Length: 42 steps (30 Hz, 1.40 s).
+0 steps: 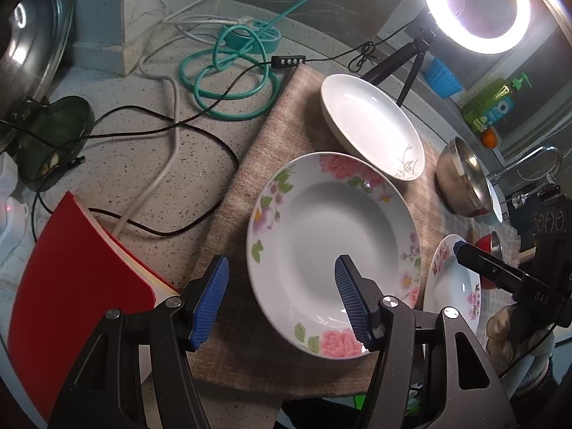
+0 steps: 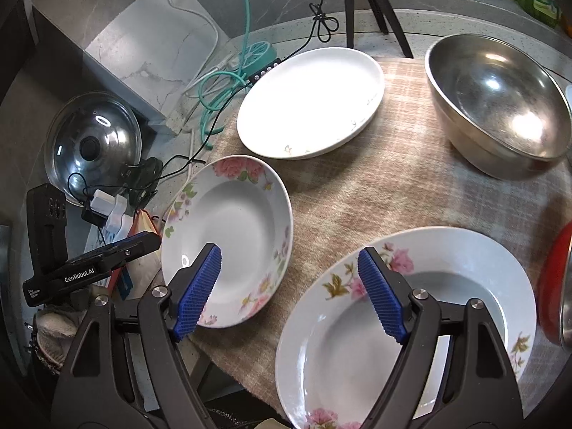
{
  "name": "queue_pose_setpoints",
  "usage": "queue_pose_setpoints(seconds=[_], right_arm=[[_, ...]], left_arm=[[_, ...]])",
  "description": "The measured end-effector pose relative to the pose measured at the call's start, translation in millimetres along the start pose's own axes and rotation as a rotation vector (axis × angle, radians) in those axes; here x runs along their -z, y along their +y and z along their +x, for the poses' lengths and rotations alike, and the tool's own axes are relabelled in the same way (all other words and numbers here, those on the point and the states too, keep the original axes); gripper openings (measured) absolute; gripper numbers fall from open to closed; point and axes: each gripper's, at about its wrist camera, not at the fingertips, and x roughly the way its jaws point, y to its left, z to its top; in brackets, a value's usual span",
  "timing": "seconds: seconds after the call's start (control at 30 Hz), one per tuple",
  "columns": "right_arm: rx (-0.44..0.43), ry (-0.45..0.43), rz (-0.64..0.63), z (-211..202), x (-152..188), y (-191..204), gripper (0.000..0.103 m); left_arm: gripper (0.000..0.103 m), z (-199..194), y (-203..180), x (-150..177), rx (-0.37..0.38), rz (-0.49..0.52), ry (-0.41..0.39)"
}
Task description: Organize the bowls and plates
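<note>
Both grippers hang released: the left gripper (image 1: pixel 282 300) above the flowered plate (image 1: pixel 332 250), the right gripper (image 2: pixel 289 293) between two plates on the cloth (image 2: pixel 357 196).

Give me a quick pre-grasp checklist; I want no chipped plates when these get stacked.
1. Left gripper open, nothing held: ok.
2. Right gripper open, nothing held: ok.
3. Left floral plate lies flat on the cloth, nothing in it: ok.
4. Right floral plate has nothing in it: ok.
5. Pads over a plate rim: not ok, no rim sits between either pair.
6. Steel bowl stands apart from the plates: ok.
</note>
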Motion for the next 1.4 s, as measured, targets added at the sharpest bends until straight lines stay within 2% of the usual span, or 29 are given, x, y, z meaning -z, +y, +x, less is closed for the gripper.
queue_pose_setpoints(seconds=[0.17, 0.37, 0.53, 0.63, 0.7, 0.8, 1.4], right_arm=[[0.003, 0.028, -0.039, 13.4, -5.5, 7.2, 0.065], [0.008, 0.076, -0.033, 31.5, -8.0, 2.5, 0.050], [0.007, 0.098, -0.041, 41.8, -9.6, 2.2, 0.046], [0.010, 0.115, -0.060, 48.1, -9.9, 4.9, 0.032], [0.016, 0.128, -0.066, 53.1, -10.2, 5.2, 0.027], [0.008, 0.139, -0.062, 58.0, -10.4, 3.9, 0.014], [0.004, 0.130, 0.002, 54.1, -9.0, -0.8, 0.014]], left_arm=[[0.060, 6.0, 5.5, -2.5, -0.001, -0.010, 0.009], [0.055, 13.3, 8.4, -3.4, 0.011, -0.017, 0.029], [0.043, 17.7, 10.5, -3.9, 0.015, -0.020, 0.038], [0.034, 19.8, 11.3, -4.6, 0.014, -0.017, 0.044], [0.026, 21.2, 12.0, -5.1, 0.018, -0.018, 0.047], [0.022, 23.8, 12.2, -5.3, 0.026, -0.023, 0.052], [0.022, 20.1, 9.1, -7.1, 0.029, -0.033, 0.049]])
